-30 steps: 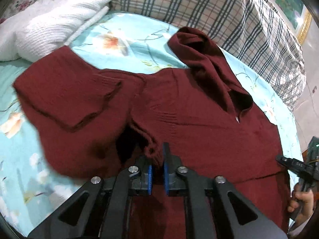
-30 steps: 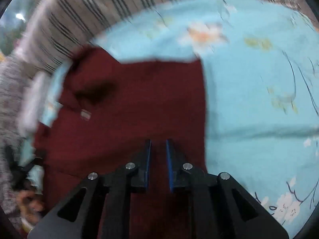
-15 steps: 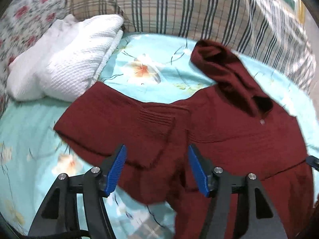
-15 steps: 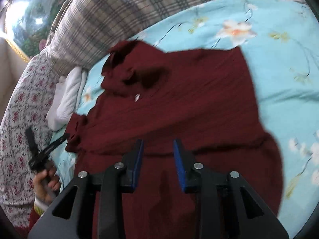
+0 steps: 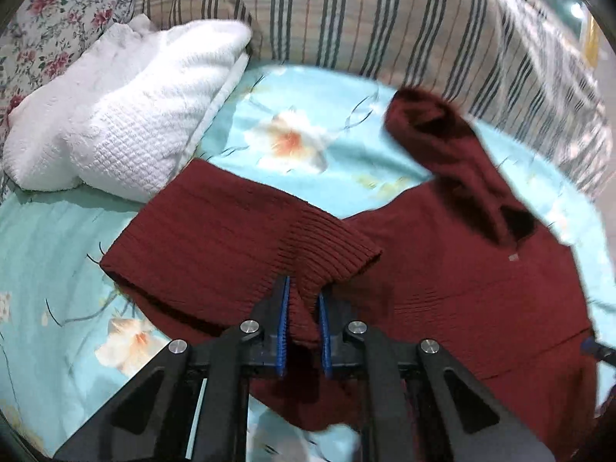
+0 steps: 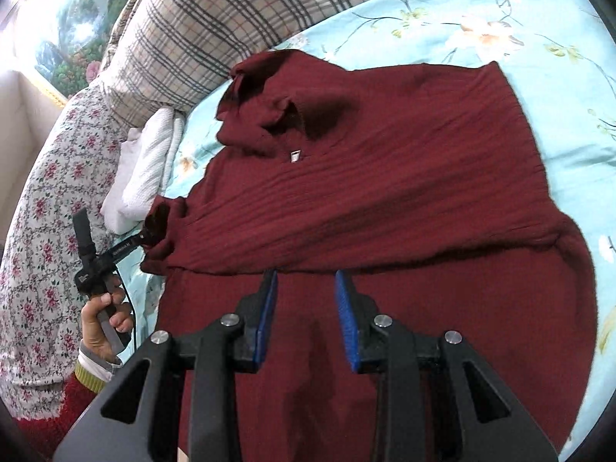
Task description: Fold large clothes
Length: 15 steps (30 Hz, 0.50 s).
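Where ribbed cuff bunches, left gripper [image 5: 303,300] clamps maroon knit hooded sweater [image 5: 442,269] sleeve; body spreads ahead of the parted, empty right gripper [image 6: 306,288] on floral bedsheet [image 6: 539,30].

Folded white knit blanket [image 5: 127,115] is seen at 10 o'clock in left wrist view, on turquoise floral sheet [image 5: 50,238]. Plaid pillow [image 5: 385,23] is set at 12, floral pillow [image 5: 57,11] at 11. Framed landscape pic [image 6: 57,38] hangs at 10 in right wrist view.

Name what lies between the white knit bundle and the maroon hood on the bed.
In the left wrist view, only bare floral sheet lies between the white knit bundle and the maroon hood.
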### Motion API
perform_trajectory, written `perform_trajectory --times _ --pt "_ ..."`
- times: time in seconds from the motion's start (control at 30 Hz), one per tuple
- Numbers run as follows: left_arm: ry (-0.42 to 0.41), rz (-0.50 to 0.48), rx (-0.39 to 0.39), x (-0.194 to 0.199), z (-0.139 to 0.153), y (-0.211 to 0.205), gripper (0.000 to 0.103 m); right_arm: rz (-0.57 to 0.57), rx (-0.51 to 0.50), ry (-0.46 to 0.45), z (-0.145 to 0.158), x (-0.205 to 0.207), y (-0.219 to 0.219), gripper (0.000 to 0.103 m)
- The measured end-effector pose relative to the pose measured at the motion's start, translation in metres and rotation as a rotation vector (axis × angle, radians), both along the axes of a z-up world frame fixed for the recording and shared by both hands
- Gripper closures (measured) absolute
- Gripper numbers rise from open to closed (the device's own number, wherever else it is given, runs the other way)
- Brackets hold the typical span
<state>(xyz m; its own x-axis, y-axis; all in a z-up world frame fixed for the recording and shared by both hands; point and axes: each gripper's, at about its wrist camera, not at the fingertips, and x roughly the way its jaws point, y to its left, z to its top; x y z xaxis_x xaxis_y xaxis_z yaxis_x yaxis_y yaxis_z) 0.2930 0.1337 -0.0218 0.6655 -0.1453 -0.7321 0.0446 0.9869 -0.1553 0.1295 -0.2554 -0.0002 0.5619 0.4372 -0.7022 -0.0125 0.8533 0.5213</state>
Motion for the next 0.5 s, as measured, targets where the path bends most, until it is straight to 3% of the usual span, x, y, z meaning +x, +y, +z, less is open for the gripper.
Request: perform_trajectory --times 0.27,0.5 --pt "-0.068 -0.147 -0.169 -0.036 0.046 -0.064 0.091 -0.011 0.018 -0.025 0.004 -0.009 -0.004 0.071" --pt "-0.038 -0.368 -0.237 -0.043 0.045 -0.188 0.091 -0.088 0.049 -0.056 0.01 -0.021 -0.035 0.071"
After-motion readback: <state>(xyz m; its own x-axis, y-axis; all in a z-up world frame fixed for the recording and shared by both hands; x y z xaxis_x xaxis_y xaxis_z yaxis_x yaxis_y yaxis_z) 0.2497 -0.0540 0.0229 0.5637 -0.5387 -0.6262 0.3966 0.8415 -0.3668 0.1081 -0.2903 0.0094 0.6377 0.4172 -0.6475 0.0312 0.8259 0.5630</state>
